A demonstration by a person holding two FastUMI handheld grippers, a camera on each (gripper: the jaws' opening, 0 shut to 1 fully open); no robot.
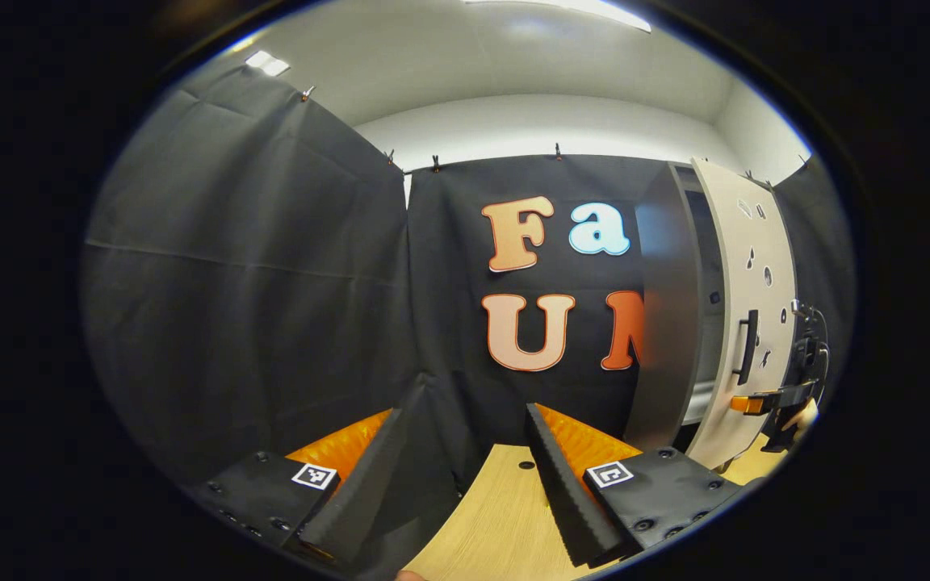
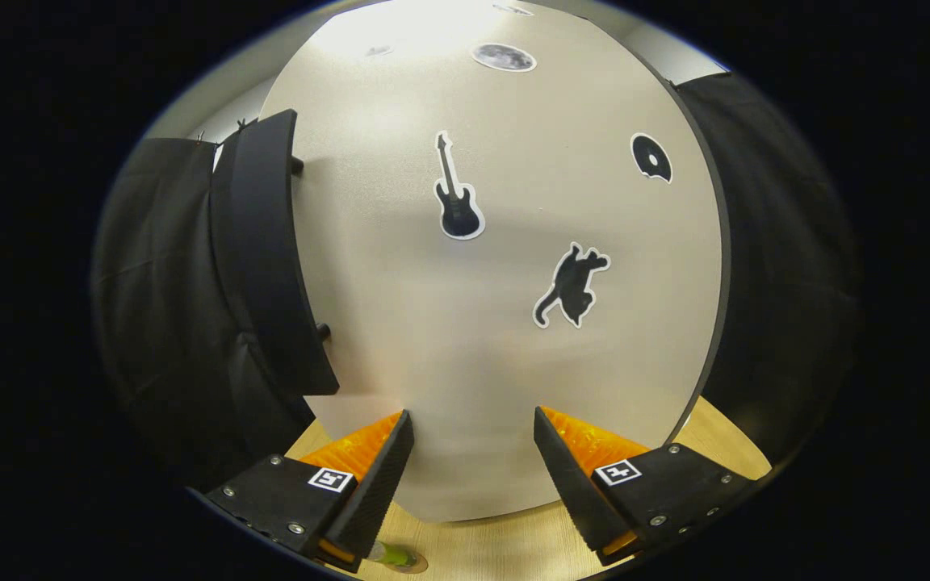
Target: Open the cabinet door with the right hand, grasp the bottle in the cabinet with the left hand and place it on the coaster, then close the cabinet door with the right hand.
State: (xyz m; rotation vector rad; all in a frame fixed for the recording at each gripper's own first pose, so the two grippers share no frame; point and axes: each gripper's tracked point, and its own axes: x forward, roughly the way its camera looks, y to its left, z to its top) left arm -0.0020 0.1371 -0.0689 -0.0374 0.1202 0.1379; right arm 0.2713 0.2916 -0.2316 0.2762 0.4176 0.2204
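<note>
Starting at the left, in the left gripper view: left gripper [image 1: 465, 411] low over the pale wooden tabletop [image 1: 505, 500], jaws apart, nothing between them, aimed at the booth wall rather than at any task object. Further right, the tall dark grey cabinet [image 1: 667, 307], with its beige sticker-covered cabinet door [image 1: 756, 258] swung out from the carcass and a dark gap of interior between the two. On that door, a slim black bar handle [image 1: 747, 347], long axis upright. Just beside the door's lower edge, the right gripper [image 1: 743, 403], with a hand [image 1: 804, 415] behind it.

In the right gripper view, again left to right: handle off to the left of the jaws, door face dead ahead and close, jaws apart and closed on nothing. At the very bottom, under the left-hand finger, what looks like a small greenish bottle [image 2: 388, 553] resting on a round brown coaster [image 2: 415, 561]; too small and cropped to be sure.

Judging from that: placing probably done, closing the door left to do. Right gripper clearly the nearer one, left well apart. Coming move likely a push square onto the panel, or a shift leftward to the upright handle.
</note>
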